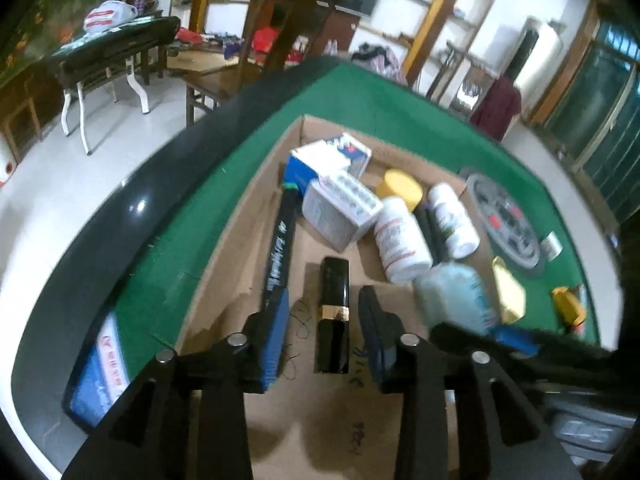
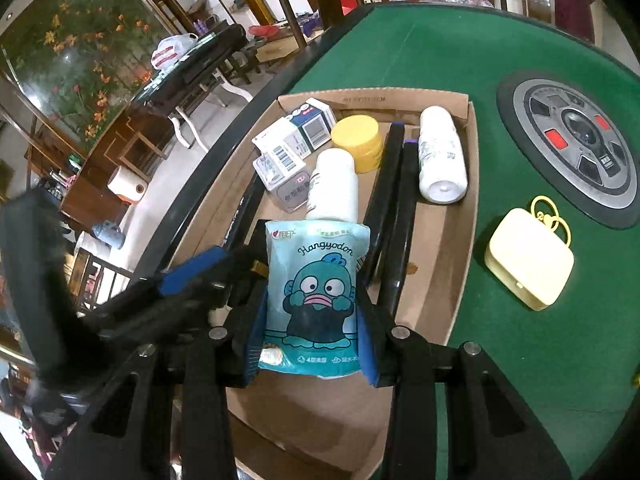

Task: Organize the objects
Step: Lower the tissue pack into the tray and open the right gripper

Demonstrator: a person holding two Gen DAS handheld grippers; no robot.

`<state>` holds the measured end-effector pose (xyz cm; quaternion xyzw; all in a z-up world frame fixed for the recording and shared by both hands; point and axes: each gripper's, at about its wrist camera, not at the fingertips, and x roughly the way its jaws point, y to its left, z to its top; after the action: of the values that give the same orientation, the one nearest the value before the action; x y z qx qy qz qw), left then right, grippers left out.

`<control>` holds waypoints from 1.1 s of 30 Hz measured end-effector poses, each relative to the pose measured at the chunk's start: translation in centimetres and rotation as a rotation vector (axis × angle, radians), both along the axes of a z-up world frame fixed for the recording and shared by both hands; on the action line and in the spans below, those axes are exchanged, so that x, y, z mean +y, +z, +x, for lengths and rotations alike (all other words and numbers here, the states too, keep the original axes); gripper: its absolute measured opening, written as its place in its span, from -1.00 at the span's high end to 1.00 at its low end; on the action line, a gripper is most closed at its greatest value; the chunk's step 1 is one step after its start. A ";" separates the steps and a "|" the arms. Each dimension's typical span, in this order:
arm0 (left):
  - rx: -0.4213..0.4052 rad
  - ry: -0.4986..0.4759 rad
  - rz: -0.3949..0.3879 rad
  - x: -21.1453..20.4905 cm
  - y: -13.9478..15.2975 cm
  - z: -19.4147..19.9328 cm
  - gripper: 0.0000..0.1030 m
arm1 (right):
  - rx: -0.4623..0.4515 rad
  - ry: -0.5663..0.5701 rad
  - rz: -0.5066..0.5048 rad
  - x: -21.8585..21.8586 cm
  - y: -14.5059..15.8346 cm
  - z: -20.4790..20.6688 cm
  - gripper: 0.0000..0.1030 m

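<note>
Both grippers, left point(image 1: 323, 332) and right point(image 2: 313, 334), are black angular frames with silver round screws and blue ribbed finger pads point(image 2: 253, 344).

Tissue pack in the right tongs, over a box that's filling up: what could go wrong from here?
1. The box is crowded: the tissue pack hangs right over a white bottle and black pens, so dropped there it may land tilted or roll them.
2. The left tongs sit open around the black tube, close beside the right tongs; the two could bump.
3. The cream case lies outside the box, easily missed.
</note>
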<state>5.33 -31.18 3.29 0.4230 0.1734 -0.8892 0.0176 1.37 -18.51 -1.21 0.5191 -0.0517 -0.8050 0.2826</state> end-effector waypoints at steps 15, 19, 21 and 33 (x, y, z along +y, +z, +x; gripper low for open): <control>0.123 0.123 0.051 -3.2 3.0 3.8 -0.02 | 0.097 0.044 0.164 -2.1 -1.3 2.2 0.06; 0.126 0.140 0.054 -3.4 3.0 4.2 -0.04 | 0.145 0.057 0.193 -1.9 -0.5 3.0 0.04; 0.127 0.145 0.054 -3.3 3.0 4.4 -0.04 | 0.180 0.067 0.210 -2.1 -0.1 3.6 0.03; 0.169 0.171 -0.016 -2.2 4.4 5.9 -0.08 | 0.388 0.053 0.334 -3.3 1.9 5.9 -0.10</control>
<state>11.27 -33.42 7.68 0.3300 0.2029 -0.9183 0.0821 7.26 -21.80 0.71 0.3957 0.1509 -0.8792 0.2185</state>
